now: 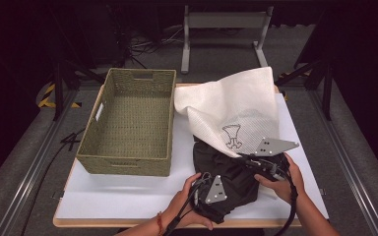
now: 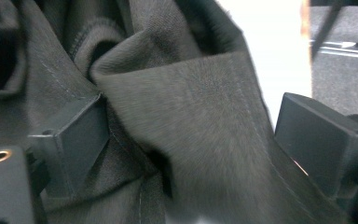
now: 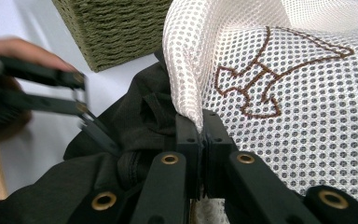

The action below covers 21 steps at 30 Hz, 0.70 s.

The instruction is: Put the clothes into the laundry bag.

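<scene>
The right gripper (image 3: 200,135) is pinching the rim of the white mesh laundry bag with a brown embroidered emblem (image 1: 236,105), jaws fully closed on the fabric, and holding the mouth up at about five o'clock from the woven green rectangular basket (image 1: 128,125). The left gripper (image 2: 186,135) is standing wide open around a fold of the crumpled black cloth garment (image 1: 226,182), pads not yet pressing. The garment is lying at the bag's mouth on the white tabletop (image 1: 118,196). This looks like the step of separating garment and bag; next, the left jaws probably need to close on that fold.
</scene>
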{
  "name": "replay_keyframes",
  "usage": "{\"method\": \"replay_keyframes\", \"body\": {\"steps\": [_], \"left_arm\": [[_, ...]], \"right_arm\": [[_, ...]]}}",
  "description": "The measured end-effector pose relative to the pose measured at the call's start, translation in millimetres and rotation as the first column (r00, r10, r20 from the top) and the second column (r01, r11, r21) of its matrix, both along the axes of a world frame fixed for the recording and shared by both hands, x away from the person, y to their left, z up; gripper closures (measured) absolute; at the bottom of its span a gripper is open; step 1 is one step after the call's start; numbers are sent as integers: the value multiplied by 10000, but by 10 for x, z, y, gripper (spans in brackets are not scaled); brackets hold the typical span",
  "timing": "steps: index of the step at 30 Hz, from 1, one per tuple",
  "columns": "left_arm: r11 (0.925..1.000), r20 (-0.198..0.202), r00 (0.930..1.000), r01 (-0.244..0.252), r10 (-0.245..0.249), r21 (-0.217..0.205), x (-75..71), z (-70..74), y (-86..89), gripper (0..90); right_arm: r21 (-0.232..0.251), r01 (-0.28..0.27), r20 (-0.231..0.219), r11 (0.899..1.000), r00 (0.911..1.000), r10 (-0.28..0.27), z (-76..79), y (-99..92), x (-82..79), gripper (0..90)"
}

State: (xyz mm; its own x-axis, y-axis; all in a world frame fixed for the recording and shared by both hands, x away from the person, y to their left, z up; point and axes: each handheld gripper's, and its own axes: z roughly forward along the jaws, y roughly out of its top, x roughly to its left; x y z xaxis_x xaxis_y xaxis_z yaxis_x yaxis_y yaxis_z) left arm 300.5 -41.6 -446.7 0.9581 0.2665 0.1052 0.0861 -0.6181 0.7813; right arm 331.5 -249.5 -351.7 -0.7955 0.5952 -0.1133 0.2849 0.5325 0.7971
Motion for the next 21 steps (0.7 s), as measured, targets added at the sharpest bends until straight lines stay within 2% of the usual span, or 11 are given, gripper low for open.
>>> {"method": "replay_keyframes", "body": {"steps": [2,5,6,8,9,12,15,16,17,19,21], "left_arm": [[9999,-181,9998,87,-85,100,88,-52,-44,149],[9997,-191,9997,-133,137,196,125,-50,-75,274],[9979,-163,9996,-220,230,609,137,-59,-124,325],[9980,-113,9996,-252,259,588,147,-57,-131,344],[9981,-200,9996,-175,188,593,167,-55,-132,391],[9982,-175,9998,-109,119,583,249,-51,-105,640],[9988,-221,9997,-93,104,484,307,-48,-87,803],[9989,-185,9998,-82,91,461,312,-44,-86,812],[9989,87,9998,-172,168,431,305,-33,-84,824],[9993,136,9993,-356,355,74,306,-6,-71,835],[9977,401,9975,-564,579,-388,328,48,-53,839]], "right_arm": [[5,-21,-21,10000,10000,21,-8,-4,0,878],[50,-49,-123,10000,9999,49,-42,0,9,878],[75,-64,-188,10000,9998,65,-48,0,11,878],[132,-86,-258,9999,9996,90,-52,-1,13,878],[177,-80,-276,9998,9996,85,-56,-4,15,878],[121,-121,-283,9999,9995,124,-62,0,8,878],[183,-166,-339,9997,9993,172,-68,-1,8,878],[210,-169,-356,9996,9992,177,-69,-3,10,878],[233,-155,-380,9996,9991,164,-69,-5,11,878],[275,-160,-371,9995,9992,170,-67,-8,8,878],[332,-195,-385,9993,9990,207,-60,-6,5,879]]}}
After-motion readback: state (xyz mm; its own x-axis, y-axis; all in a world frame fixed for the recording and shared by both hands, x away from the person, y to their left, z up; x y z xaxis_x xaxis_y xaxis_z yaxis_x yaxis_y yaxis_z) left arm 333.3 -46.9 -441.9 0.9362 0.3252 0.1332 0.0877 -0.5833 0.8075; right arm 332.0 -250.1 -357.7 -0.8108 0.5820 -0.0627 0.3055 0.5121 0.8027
